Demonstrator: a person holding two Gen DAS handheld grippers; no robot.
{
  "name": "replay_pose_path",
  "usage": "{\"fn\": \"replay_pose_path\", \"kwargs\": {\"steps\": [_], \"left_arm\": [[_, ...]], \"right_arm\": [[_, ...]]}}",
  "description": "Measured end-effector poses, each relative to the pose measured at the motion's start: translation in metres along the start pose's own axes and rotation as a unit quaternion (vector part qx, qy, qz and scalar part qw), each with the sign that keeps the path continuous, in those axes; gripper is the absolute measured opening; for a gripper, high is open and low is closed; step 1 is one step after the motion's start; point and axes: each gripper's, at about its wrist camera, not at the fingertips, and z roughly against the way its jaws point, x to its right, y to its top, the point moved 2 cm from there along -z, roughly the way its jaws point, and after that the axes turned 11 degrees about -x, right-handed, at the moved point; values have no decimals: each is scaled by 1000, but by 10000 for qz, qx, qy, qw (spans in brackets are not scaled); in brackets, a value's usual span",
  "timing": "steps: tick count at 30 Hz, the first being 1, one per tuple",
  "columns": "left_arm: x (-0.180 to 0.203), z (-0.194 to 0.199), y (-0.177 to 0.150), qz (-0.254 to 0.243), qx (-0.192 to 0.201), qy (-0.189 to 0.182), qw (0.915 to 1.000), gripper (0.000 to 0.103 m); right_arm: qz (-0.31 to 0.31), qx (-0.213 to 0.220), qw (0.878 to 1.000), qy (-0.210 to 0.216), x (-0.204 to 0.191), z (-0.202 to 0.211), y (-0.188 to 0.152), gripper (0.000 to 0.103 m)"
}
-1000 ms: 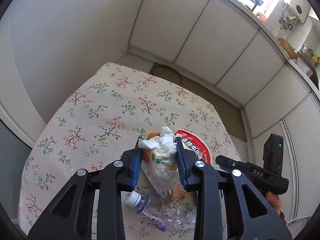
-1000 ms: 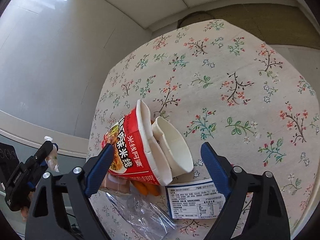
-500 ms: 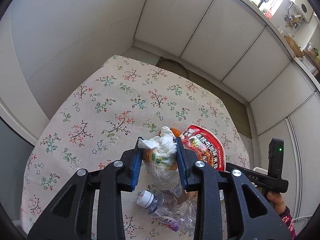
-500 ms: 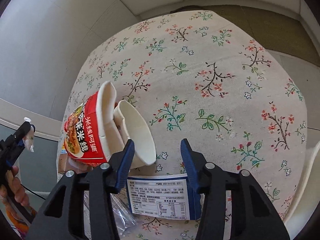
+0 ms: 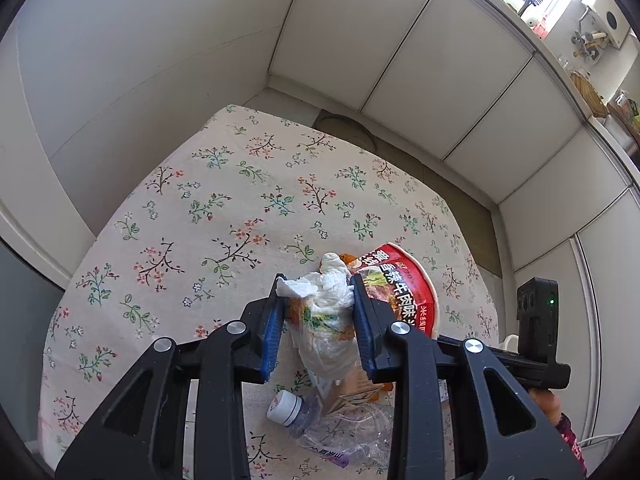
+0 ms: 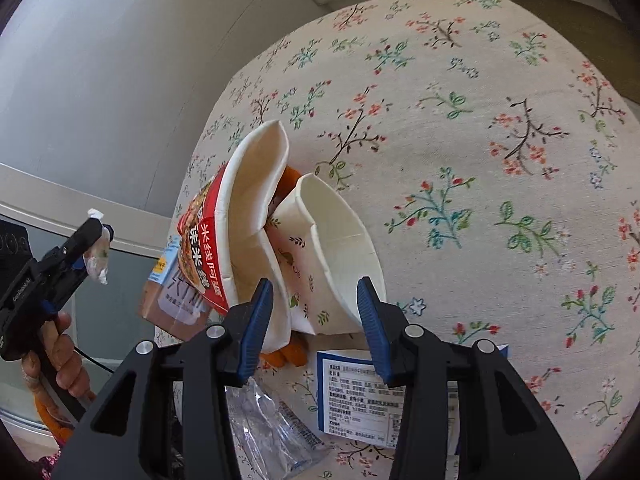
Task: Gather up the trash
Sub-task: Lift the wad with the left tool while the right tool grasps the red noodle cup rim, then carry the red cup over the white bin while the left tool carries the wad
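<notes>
Collection looks only begun. The left claw (image 5: 318,330) is clamped on a wad of tissue and wrapper (image 5: 326,312), lifted clear of the counter (image 5: 224,216); that is the 1 piece plainly picked up. The right claw (image 6: 316,320) is closing around a white paper cup (image 6: 340,256) that lies on its side, nested against a red noodle bowl (image 6: 224,224). The cup sits between its blue pads, with the bowl's white rim close to the left pad; whether the pads already press cannot be told, and the cup does not look lifted yet. Everything else lies in 1 heap at the near edge of the counter: the bowl, a crushed clear bottle (image 5: 320,428) with a white cap, a blue-edged label card (image 6: 384,392), a brown carton (image 6: 172,300), clear film (image 6: 272,428) and orange scraps (image 6: 288,354). No bin or bag shows in either view, so where the trash goes cannot be told. By my reading, most pieces remain to be gathered.
</notes>
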Motion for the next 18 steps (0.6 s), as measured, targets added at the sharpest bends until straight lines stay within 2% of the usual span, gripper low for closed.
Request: {"fn": "replay_pose_path", "kwargs": {"steps": [1, 2, 5, 18], "left_arm": [[1, 0, 0, -8, 2, 6, 10000, 30], [2, 1, 0, -14, 10, 9, 10000, 30], [2, 4, 1, -6, 62, 16, 10000, 30], [25, 19, 0, -63, 254, -61, 9996, 30]], "right_arm": [[16, -34, 10000, 89, -3, -4, -1, 25], [19, -33, 9999, 164, -6, -5, -1, 14], [89, 110, 9999, -32, -18, 0, -2, 3], [163, 1156, 9932, -36, -51, 79, -21, 3]]}}
